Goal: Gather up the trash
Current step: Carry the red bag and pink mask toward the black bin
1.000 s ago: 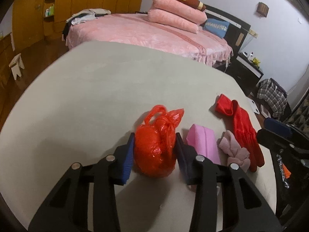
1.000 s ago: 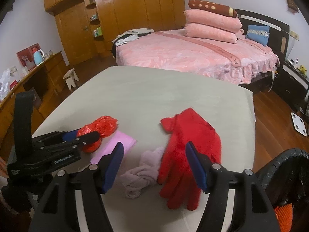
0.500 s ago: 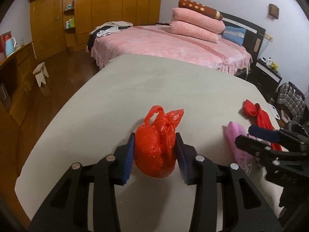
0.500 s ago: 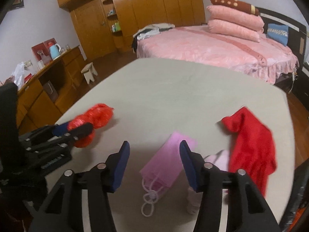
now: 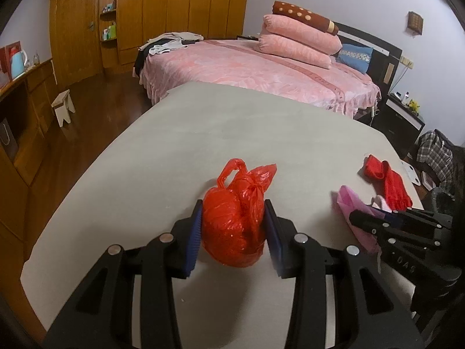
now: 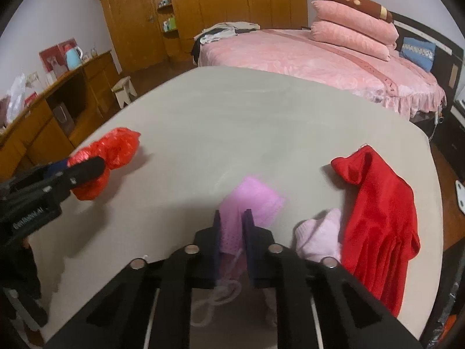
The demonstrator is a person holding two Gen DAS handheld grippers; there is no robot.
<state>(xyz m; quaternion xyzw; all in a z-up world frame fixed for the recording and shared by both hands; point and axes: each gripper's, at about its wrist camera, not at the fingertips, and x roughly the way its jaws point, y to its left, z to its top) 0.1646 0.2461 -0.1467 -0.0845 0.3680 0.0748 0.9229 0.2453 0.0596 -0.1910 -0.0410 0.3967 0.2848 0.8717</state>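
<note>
A: Left gripper (image 5: 232,229) status?
B: Clamped on the knotted red bag (image 5: 237,221), pads squeezing both sides, so it can lift off the grey table (image 5: 174,145).
A: Right gripper (image 6: 232,232)?
B: Jaws just closed narrow, pinching the pink mask (image 6: 250,200) by its near edge. Pale sock (image 6: 319,238) and red glove (image 6: 377,212) lie loose beside it.

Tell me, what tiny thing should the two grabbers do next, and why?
Probably lift both straight up a little. The left gripper already squeezes the knotted red plastic bag, and the right gripper has just been closing and now pinches the pink paper face mask. Both pieces sit on the grey table, so raising them would likely free them for carrying to a bin.
</note>
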